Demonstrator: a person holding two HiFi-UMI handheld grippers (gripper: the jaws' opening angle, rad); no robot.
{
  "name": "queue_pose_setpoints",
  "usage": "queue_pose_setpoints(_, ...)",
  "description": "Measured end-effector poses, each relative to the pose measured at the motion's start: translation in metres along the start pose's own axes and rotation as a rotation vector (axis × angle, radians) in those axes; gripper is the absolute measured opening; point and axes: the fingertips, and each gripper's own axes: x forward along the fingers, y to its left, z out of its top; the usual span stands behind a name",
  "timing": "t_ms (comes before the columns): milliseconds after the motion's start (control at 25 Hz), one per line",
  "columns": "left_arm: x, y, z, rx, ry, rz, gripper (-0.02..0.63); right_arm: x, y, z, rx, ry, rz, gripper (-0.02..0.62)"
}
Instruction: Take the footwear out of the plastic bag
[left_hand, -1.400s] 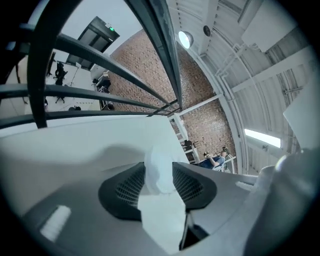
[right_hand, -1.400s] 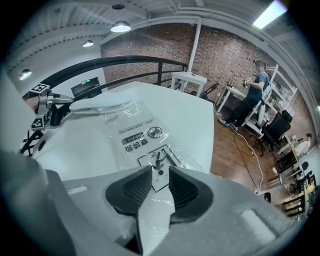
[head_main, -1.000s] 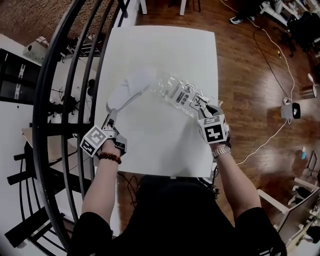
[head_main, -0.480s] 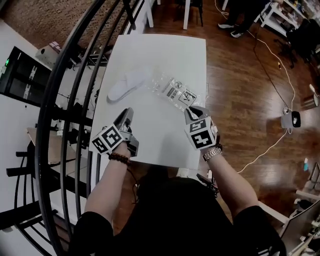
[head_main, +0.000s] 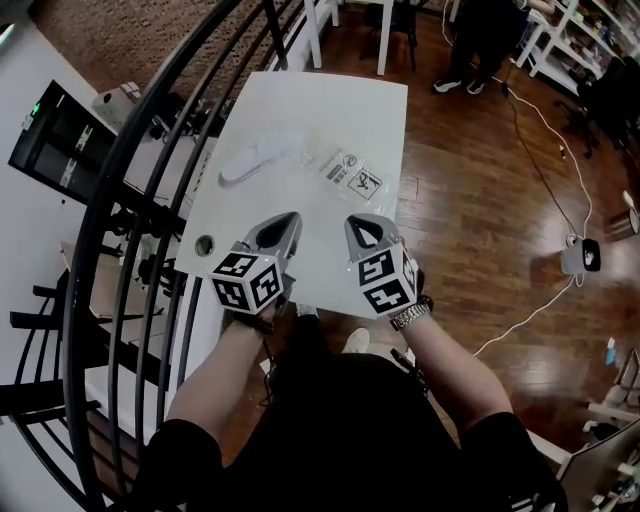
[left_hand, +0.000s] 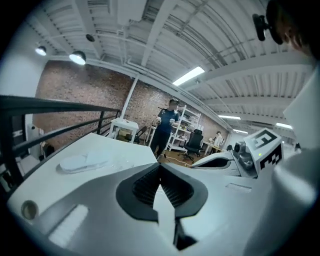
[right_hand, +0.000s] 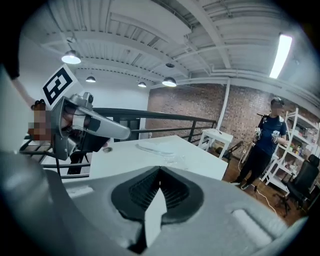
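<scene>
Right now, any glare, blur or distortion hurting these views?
Head view: fisheye bends the railing; the white table is bright, so the slipper barely stands out. Left gripper view: dark corners, ceiling beams bowed. Right gripper view: same vignette, strip light blown out.

1. The head view is bright and evenly lit. The white table (head_main: 300, 110) is almost overexposed, so the pale slipper (head_main: 255, 160) stands out only weakly from it.
2. The wooden floor (head_main: 480, 190) carries soft patches of glare.
3. Strong wide-angle distortion bends the black railing (head_main: 70, 310) into curves. Both gripper views go dark at the corners.
4. In the left gripper view the light comes from a round ceiling lamp (left_hand: 77, 57) and a long tube light (left_hand: 189, 76). In the right gripper view another tube (right_hand: 281, 55) glares.
5. The near bodies of the left hand-held gripper (left_hand: 160, 167) and the right hand-held gripper (right_hand: 160, 172) are out of focus.
</scene>
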Motion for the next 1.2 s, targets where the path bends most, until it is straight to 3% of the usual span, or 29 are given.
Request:
queue_pose_setpoints(160,-0.009,-0.027,0.001,0.108,0.013,-0.003,0.015,-0.017,0.014,0.012,-0.025,-0.053,0.026,-0.008)
queue_pose_setpoints(400,-0.023,-0.046,0.012,0.184,0.01,-0.008,0.015,-0.027,0.033,0.035,-0.047,-0.096,0.055,-0.008)
queue_pose_setpoints(1200,-0.109,-0.043,0.013,0.291,0.035,-0.097,0.015,-0.055,0.114,0.083,-0.03,-0.128,-0.049,-0.008)
